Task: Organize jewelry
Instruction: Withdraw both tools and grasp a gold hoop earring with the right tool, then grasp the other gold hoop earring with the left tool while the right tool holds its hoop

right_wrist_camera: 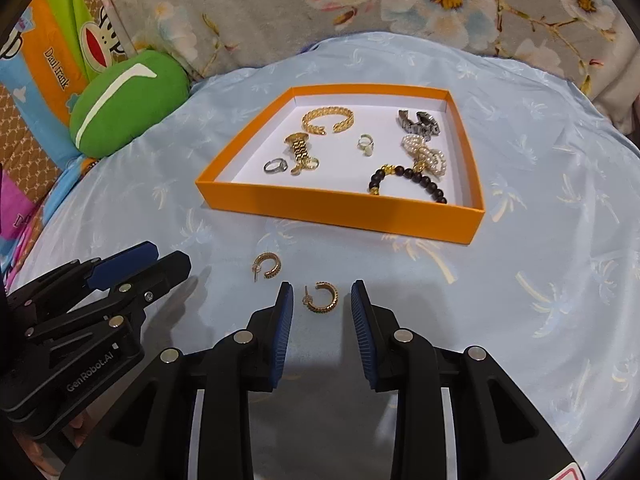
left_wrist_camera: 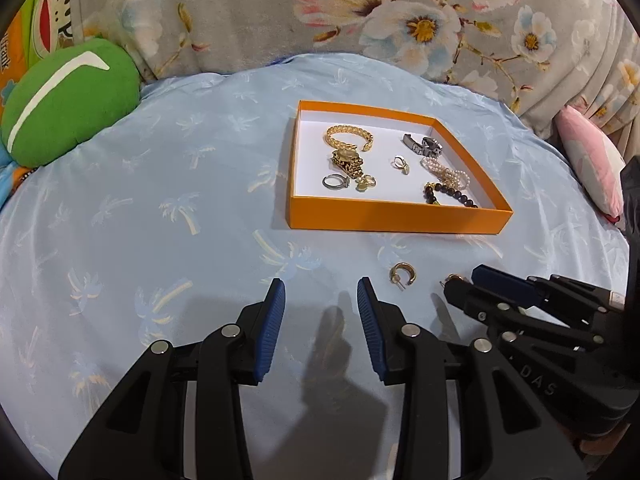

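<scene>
An orange box (left_wrist_camera: 400, 220) (right_wrist_camera: 340, 208) on the light blue cloth holds a gold bracelet (left_wrist_camera: 348, 138) (right_wrist_camera: 328, 119), a gold watch (left_wrist_camera: 347, 160), rings, a pearl strand (right_wrist_camera: 426, 156), a dark bead bracelet (right_wrist_camera: 408, 180) and a silver watch (right_wrist_camera: 418, 122). Two gold hoop earrings lie on the cloth in front of the box. One earring (right_wrist_camera: 322, 297) lies between the fingertips of my open right gripper (right_wrist_camera: 322, 296) (left_wrist_camera: 466, 280), not touched. The other earring (right_wrist_camera: 267, 266) (left_wrist_camera: 400, 274) lies just right of my open, empty left gripper (left_wrist_camera: 322, 292) (right_wrist_camera: 164, 258).
A green cushion (left_wrist_camera: 68, 100) (right_wrist_camera: 128, 102) sits at the far left. A floral fabric (left_wrist_camera: 360, 12) rises behind the cloth. A pink pillow (left_wrist_camera: 592, 160) lies at the right edge.
</scene>
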Demonstrator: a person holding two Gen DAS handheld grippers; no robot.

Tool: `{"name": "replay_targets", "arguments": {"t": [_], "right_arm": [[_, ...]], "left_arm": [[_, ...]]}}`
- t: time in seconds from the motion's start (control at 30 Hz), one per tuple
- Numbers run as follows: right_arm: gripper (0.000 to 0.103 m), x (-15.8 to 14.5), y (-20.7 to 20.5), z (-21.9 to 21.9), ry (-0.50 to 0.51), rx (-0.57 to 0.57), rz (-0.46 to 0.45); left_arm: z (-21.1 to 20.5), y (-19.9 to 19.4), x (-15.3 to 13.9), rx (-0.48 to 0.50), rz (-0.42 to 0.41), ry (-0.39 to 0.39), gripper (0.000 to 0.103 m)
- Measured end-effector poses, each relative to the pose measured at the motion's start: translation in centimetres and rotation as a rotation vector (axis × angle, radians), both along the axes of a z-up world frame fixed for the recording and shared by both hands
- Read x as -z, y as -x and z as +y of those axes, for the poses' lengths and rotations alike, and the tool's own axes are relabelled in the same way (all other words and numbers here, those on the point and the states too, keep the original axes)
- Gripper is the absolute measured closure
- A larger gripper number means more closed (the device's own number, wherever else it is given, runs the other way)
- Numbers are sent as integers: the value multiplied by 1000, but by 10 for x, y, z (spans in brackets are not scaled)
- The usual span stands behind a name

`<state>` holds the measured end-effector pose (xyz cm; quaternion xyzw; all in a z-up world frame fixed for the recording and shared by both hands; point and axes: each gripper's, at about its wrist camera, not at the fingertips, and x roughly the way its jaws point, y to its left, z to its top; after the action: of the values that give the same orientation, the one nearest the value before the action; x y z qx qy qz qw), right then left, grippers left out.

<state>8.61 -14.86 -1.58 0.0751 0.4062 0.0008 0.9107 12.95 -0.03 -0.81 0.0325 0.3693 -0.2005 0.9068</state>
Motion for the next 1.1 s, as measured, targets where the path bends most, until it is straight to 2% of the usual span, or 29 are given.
{"name": "replay_targets", "arguments": {"t": [0.17, 0.27, 0.47, 0.6, 0.83, 1.1], "right_arm": [[75, 1, -2, 2, 18, 5, 10], [85, 2, -3, 2, 24, 9, 13], [86, 0, 3, -3, 28, 37, 3], [86, -2, 15, -15, 29, 80, -12], [86, 2, 27, -32, -32, 118, -2], [86, 3, 26, -34, -46, 121, 0]], "left_arm": [[1, -2, 2, -1, 17, 9, 67], [0, -2, 3, 5, 13, 6, 67], [-13, 2, 3, 34, 14, -4, 65], [-29, 5, 1, 66, 8, -7, 59], [-60, -9, 9, 97, 64, -24, 59], [-60, -13, 12, 105, 86, -1, 81]]}}
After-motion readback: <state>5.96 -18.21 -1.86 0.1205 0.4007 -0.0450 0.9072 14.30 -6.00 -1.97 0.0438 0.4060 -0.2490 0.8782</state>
